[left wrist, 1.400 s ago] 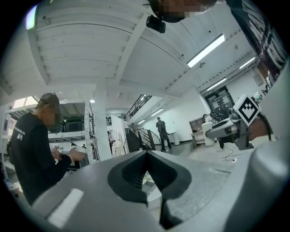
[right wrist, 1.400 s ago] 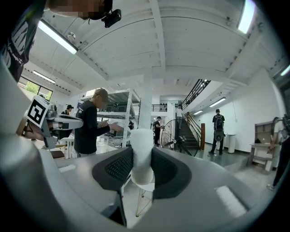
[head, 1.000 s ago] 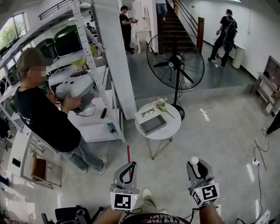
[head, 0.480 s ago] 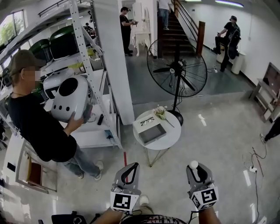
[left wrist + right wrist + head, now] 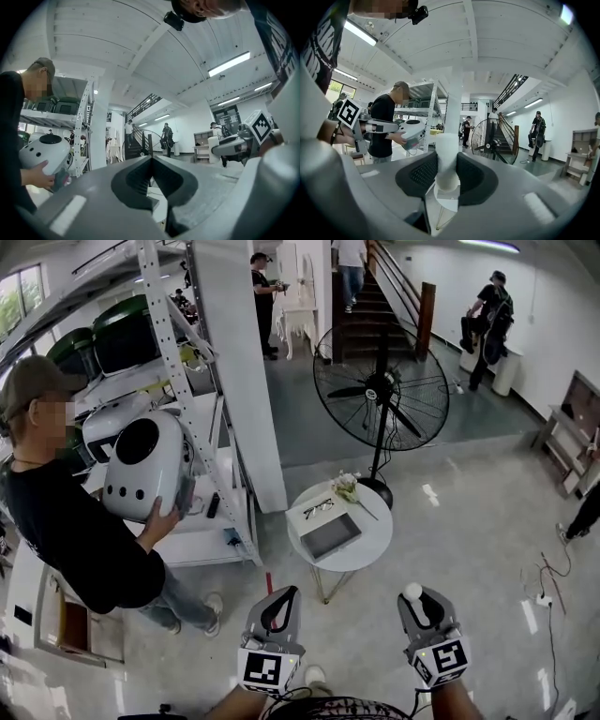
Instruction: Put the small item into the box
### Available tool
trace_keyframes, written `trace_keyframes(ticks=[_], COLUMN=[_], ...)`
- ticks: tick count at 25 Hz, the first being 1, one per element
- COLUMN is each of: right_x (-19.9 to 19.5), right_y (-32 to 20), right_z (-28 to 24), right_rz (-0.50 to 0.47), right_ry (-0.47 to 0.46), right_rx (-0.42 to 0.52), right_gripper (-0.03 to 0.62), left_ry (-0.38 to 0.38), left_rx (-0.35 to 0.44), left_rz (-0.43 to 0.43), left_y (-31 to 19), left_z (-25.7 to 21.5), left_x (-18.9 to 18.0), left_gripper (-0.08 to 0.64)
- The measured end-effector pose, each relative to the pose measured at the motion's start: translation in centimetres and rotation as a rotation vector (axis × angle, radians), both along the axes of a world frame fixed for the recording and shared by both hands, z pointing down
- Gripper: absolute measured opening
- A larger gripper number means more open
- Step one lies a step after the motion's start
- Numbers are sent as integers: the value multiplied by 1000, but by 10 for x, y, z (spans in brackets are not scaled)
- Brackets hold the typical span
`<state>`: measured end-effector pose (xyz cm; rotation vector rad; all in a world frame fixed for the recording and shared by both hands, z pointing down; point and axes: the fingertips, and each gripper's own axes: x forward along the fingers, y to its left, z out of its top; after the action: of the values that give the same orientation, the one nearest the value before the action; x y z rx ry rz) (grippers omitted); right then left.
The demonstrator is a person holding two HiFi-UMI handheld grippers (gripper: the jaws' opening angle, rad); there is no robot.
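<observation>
Small item (image 5: 446,159) — white, stiff-looking, probably light and smooth — is sitting gripped at mid-body in the right tongs (image 5: 424,604), well short of the box (image 5: 330,536) on the bench (image 5: 375,521) — left tongs (image 5: 277,611) are resting closed, empty.

The right gripper (image 5: 447,160) has its jaws pressed on either side of an upright white small item (image 5: 446,143), seemingly a rounded cylinder, with a round white table (image 5: 449,203) beyond it, a person (image 5: 383,129) holding a white case (image 5: 411,127) at left and a floor fan (image 5: 490,140) at right.
</observation>
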<state>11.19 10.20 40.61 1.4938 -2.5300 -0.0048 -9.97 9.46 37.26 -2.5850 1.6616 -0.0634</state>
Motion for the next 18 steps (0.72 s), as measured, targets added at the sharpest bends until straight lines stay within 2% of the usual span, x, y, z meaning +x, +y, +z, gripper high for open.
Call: trace_keyframes(ticks=[3,9,13,18], right_x=[-12,-33,-39,-45], right_y=[-10,-26,-25,-30], right_z=[-1,-12,-9,-11], right_rz=[-4,11,-4,-1], right_ry=[28,21,-25,-20], right_rx=[-23,4,27,35], right_gripper=[149,149,151,151], left_ry=[2,-15,-19,-28], left_rx=[21,56,74,73], left_rz=[8,26,54,57], left_y=[-12,-32,-33,-35], left_z=[-1,-9,-9,-5], left_x=[-11,-34,-34,-34], left_gripper=[9,9,8,8])
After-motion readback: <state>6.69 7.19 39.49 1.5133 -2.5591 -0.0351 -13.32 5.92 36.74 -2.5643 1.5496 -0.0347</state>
